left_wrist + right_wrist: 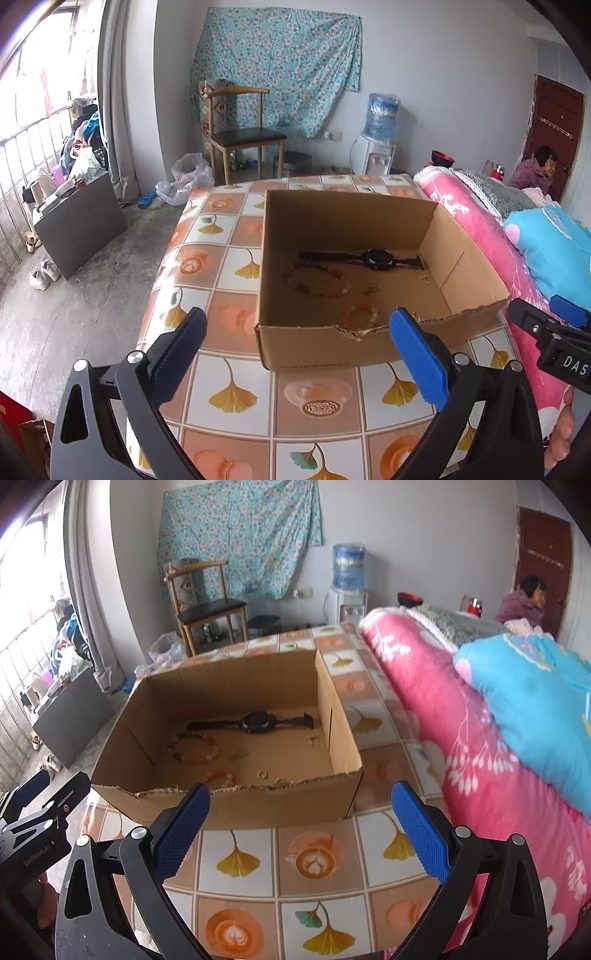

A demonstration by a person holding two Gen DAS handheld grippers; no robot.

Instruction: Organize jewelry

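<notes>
An open cardboard box (306, 349) (236, 808) stands on the tiled tablecloth. Inside lie a black watch (373, 257) (255, 722), a large bead bracelet (317, 282) (194, 747), a smaller orange bead bracelet (360, 314) (219, 777) and small gold pieces (371, 288) (262, 774). My left gripper (299, 328) is open and empty, just in front of the box's near wall. My right gripper (301, 805) is open and empty, in front of the box's near right corner. The right gripper's body shows at the right edge of the left wrist view (546, 332).
A pink floral quilt (443, 720) and a blue pillow (535, 709) lie along the table's right side. The table's left edge (162, 266) drops to a concrete floor. A chair (236, 136), a water dispenser (376, 140) and a seated person (524, 602) are at the back.
</notes>
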